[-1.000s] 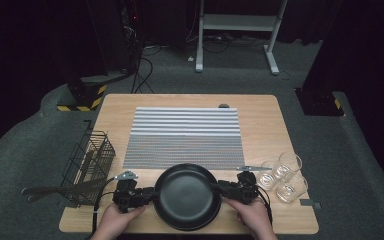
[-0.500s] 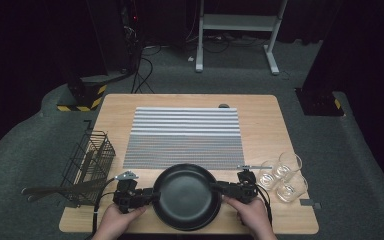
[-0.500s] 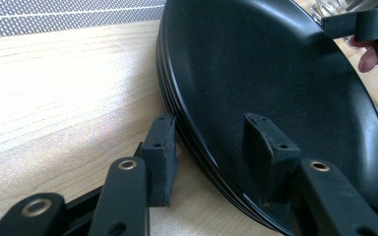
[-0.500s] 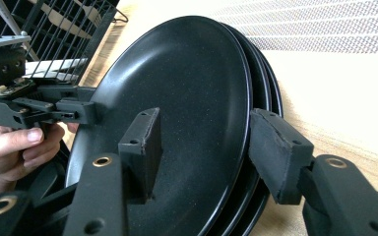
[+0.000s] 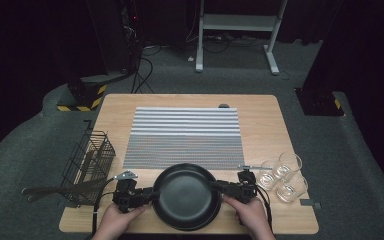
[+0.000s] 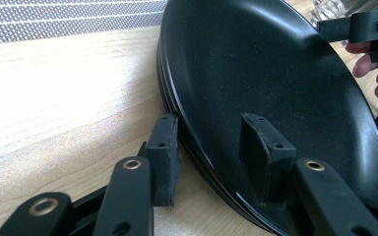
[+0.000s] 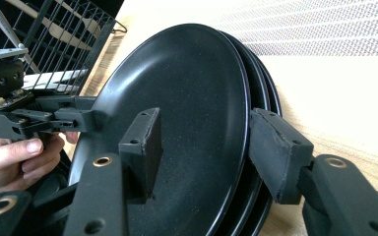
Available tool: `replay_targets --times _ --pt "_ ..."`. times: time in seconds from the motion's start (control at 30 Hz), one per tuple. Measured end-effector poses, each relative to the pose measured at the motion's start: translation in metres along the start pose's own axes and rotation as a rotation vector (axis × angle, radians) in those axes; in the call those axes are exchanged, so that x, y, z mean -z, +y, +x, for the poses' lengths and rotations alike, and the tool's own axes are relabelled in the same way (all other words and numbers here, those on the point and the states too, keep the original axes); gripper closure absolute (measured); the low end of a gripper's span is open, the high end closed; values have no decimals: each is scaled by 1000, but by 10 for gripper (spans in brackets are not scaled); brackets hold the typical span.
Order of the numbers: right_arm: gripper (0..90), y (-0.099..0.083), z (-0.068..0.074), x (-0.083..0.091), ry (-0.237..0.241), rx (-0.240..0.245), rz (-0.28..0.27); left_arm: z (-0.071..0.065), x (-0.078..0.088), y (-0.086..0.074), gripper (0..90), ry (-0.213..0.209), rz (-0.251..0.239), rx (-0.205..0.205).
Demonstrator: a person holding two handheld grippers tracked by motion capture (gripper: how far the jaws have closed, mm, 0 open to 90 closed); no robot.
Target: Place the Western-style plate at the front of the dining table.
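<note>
Gripping black plates [image 5: 186, 196] at both rims.
Stack lies flat, faces up; your L gripper [image 5: 147, 194] & R gripper [image 5: 219, 186] straddle rims, contact unclear.

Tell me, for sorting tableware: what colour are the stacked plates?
Black, faintly speckled round stacked plates; clearest in the right gripper view.

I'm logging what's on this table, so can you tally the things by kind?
Black plates, stacked: at least 3, by the rims in the right gripper view
Clear glasses: 3
Wire basket: 1
Striped mat: 1
Hand-held grippers, left hand-held gripper and right hand-held gripper: 2
Total: at least 10
</note>
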State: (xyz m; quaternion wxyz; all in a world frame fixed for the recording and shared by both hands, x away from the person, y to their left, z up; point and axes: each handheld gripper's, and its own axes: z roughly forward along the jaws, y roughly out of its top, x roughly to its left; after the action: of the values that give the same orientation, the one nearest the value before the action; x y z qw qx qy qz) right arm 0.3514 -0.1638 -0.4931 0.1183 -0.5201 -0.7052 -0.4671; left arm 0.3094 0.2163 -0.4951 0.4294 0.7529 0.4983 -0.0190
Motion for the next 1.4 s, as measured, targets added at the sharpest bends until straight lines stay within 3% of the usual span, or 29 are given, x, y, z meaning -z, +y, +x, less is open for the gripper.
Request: replay_targets --times 0.77,0.87,1.03,1.4 --pt "503 0 2 -4 -8 -3 -1 1 0 1 630 10 7 9" --pt "502 -1 4 -11 -4 5 32 1 0 1 638 12 10 6" --pt "508 -3 9 -15 -40 50 36 2 1 1 666 12 10 10" --pt "648 -4 4 -13 -58 29 21 -8 3 6 690 63 -12 6"
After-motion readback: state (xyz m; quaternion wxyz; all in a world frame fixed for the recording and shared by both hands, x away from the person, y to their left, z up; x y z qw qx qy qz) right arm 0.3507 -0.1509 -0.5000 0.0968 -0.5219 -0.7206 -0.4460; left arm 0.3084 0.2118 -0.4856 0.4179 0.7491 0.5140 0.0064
